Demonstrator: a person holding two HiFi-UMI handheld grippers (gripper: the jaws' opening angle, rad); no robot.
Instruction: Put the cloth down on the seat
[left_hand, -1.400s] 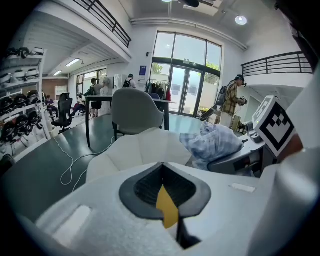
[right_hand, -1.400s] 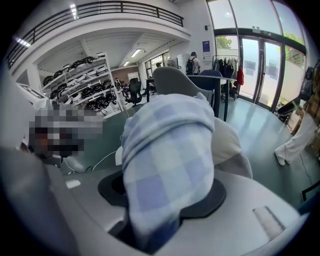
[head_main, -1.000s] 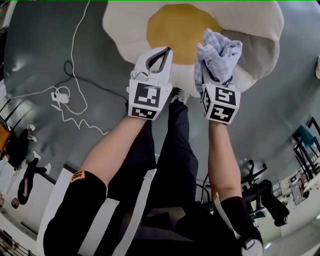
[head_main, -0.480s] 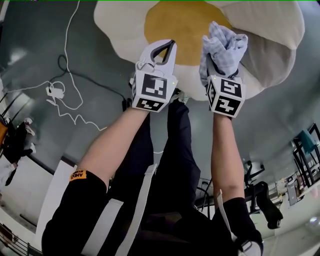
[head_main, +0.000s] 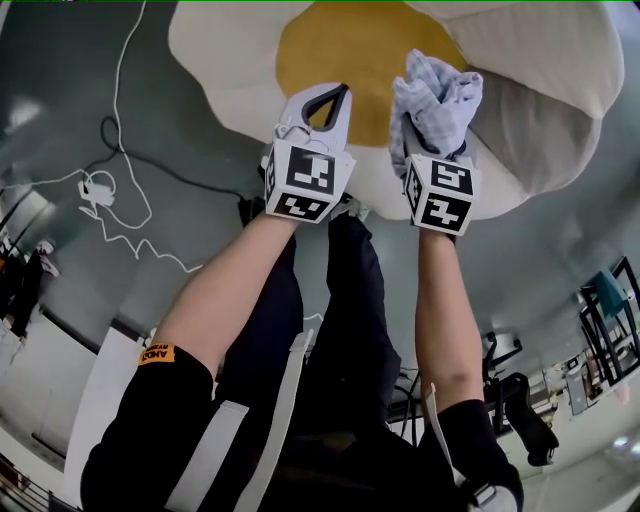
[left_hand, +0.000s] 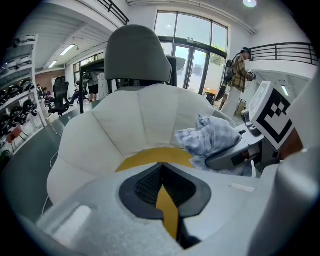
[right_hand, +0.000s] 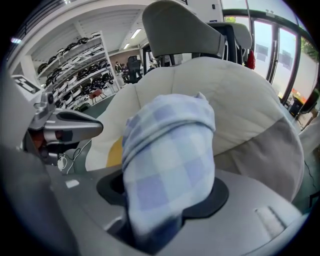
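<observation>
Both grippers had come down closer to the seat (head_main: 230, 70). The left gripper (head_main: 338, 96) had its jaws pressed together with nothing in them, over the yellow middle (head_main: 330, 45). The right gripper (head_main: 432, 125) had just been opening its jaws a little, but the bunched cloth (head_main: 437, 88) was pinched between them, up over the seat by the yellow's right edge.

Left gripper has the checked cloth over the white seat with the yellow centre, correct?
No: the right gripper, not the left gripper, holds the cloth over the seat; its jaws have just been opening with cloth between them. The right gripper view shows it.
</observation>
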